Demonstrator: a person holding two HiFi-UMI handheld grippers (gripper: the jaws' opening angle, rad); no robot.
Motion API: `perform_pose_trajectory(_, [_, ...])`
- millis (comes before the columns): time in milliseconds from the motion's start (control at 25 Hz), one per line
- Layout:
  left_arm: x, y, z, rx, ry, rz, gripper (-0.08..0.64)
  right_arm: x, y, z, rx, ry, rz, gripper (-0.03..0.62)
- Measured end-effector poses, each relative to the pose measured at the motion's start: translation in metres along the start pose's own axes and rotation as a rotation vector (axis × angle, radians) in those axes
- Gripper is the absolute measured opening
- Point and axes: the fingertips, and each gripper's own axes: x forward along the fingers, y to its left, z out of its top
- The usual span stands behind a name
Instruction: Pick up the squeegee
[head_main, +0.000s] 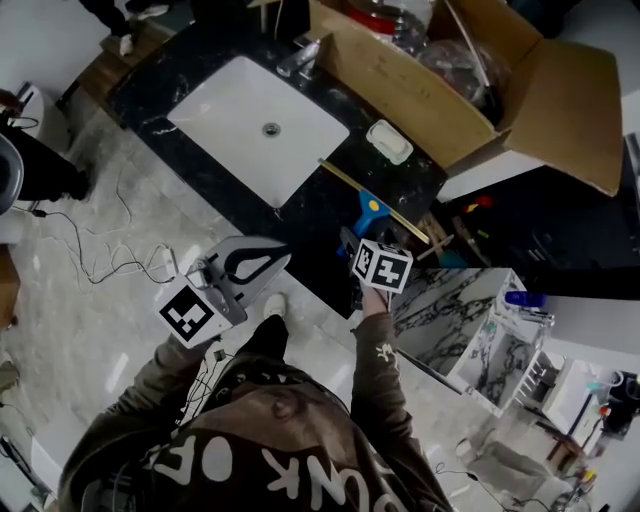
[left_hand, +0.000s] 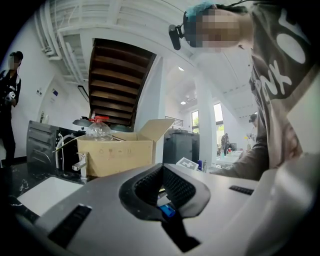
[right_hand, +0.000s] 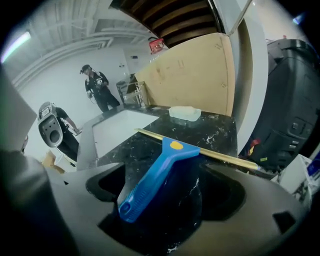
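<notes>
The squeegee (head_main: 374, 207) lies on the black marble counter (head_main: 330, 225) right of the sink, its blue handle (right_hand: 152, 182) pointing toward me and its thin brass-coloured blade (right_hand: 210, 152) lying across the far end. My right gripper (head_main: 362, 238) is low over the counter edge and open, one jaw on each side of the handle (head_main: 368, 215), with gaps showing on both sides. My left gripper (head_main: 280, 258) hangs off the counter's front edge, left of the squeegee, its jaw tips (left_hand: 162, 170) meeting with nothing held.
A white sink basin (head_main: 255, 125) with a faucet (head_main: 300, 55) is set in the counter. A white soap dish (head_main: 388, 140) sits beyond the squeegee, beside a large open cardboard box (head_main: 430, 90). Cables (head_main: 110, 260) trail on the marble floor. A person (right_hand: 97, 87) stands far off.
</notes>
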Motion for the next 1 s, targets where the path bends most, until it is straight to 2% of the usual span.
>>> perform_pose_trajectory(360, [-0.005, 0.013, -0.003, -0.027, -0.008, 0.014, 0.003, 0.028, 0.005, -0.015, -0.021, 0.120, -0.058, 0.380])
perform_pose_trajectory(560, [-0.009, 0.016, -0.001, -0.033, -0.014, 0.021, 0.003, 0.033, 0.009, -0.016, -0.064, 0.140, -0.077, 0.361])
perform_pose_trajectory(680, [-0.010, 0.016, 0.000, -0.032, -0.016, 0.024, 0.003, 0.031, 0.013, -0.017, -0.071, 0.135, -0.062, 0.274])
perform_pose_trajectory(1000, [-0.013, 0.010, 0.007, -0.025, -0.016, 0.017, 0.003, 0.021, 0.008, -0.023, -0.097, 0.144, -0.048, 0.163])
